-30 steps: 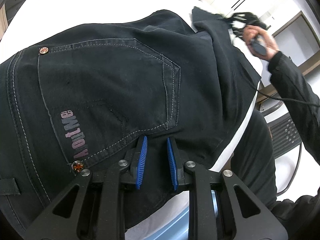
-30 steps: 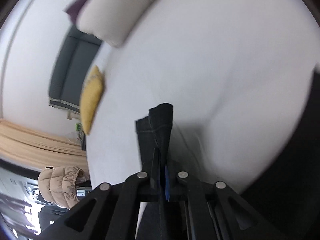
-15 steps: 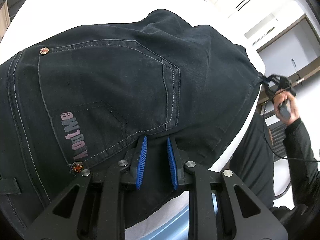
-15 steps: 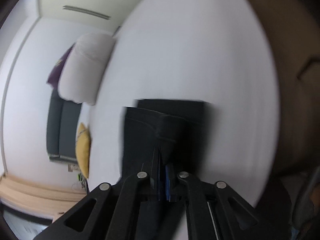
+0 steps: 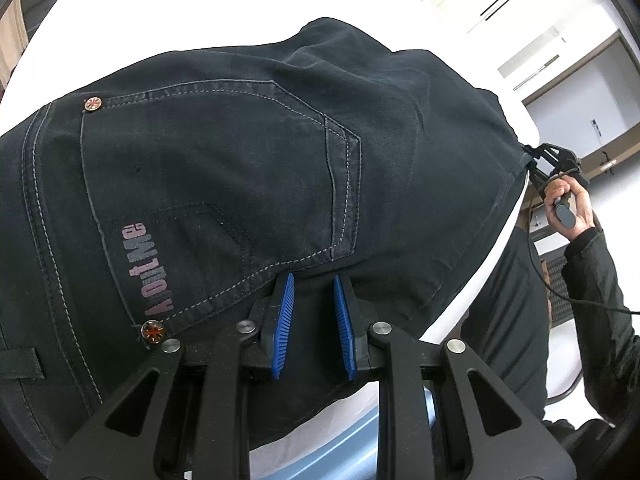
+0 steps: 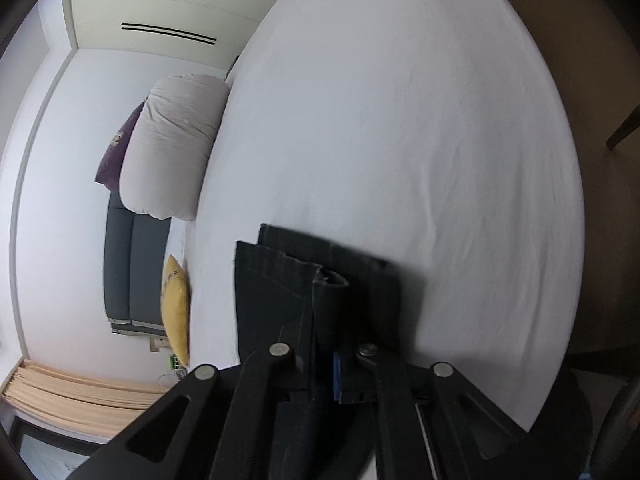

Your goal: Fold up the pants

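Black jeans (image 5: 240,168) lie on the white bed (image 6: 400,120), back pocket and pink lettering facing up. In the left wrist view my left gripper (image 5: 314,280) rests its tips on the fabric just below the pocket. Its blue pads stand apart and nothing shows between them. A hand holds my right gripper (image 5: 554,160) at the jeans' right edge, by the side of the bed. In the right wrist view the right gripper (image 6: 324,356) is shut on the leg ends (image 6: 312,280), and the two hems stick out past its fingers above the sheet.
A pale pillow (image 6: 172,152), a purple cloth and a yellow cushion (image 6: 176,312) lie along the far side of the bed by a dark sofa (image 6: 128,272). A black sleeve (image 5: 592,280) and a cable hang at the right. The bed's near edge (image 5: 452,320) runs just right of my left gripper.
The right gripper has swung with the leg ends from the far top of the jeans down to their right edge at the bedside. The left gripper has stayed put.
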`<state>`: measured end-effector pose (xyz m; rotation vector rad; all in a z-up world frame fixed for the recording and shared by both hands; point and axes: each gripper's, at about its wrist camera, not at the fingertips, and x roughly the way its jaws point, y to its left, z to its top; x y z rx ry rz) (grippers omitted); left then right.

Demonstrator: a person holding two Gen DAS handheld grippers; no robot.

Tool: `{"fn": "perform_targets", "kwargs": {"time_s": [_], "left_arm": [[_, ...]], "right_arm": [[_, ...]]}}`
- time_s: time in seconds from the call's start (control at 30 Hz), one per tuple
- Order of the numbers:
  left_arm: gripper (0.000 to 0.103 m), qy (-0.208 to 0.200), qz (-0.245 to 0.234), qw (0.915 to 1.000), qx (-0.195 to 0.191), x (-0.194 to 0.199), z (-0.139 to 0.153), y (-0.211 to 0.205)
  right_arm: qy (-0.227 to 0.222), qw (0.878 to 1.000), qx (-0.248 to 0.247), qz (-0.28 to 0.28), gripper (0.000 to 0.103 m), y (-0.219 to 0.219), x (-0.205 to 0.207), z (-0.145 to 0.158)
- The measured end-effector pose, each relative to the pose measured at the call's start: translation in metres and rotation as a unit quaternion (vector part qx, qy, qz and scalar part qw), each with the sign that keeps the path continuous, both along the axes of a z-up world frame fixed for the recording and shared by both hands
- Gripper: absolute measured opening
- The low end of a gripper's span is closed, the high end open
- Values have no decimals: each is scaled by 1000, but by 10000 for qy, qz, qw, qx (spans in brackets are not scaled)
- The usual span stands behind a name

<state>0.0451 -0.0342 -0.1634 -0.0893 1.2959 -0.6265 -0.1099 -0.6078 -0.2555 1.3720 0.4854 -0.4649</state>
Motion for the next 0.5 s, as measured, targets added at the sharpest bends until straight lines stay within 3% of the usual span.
{"fn": "perform_targets", "kwargs": {"time_s": [0.37,0.5], "left_arm": [[21,35,-50,9999,-92,5,4,-1],[21,52,0,9997,-254,5,2,8]], "right_arm": [[-3,9994,33,-332,6,-9,-19,1],[247,9992,-260,-199,5,-7,-20,5]]}}
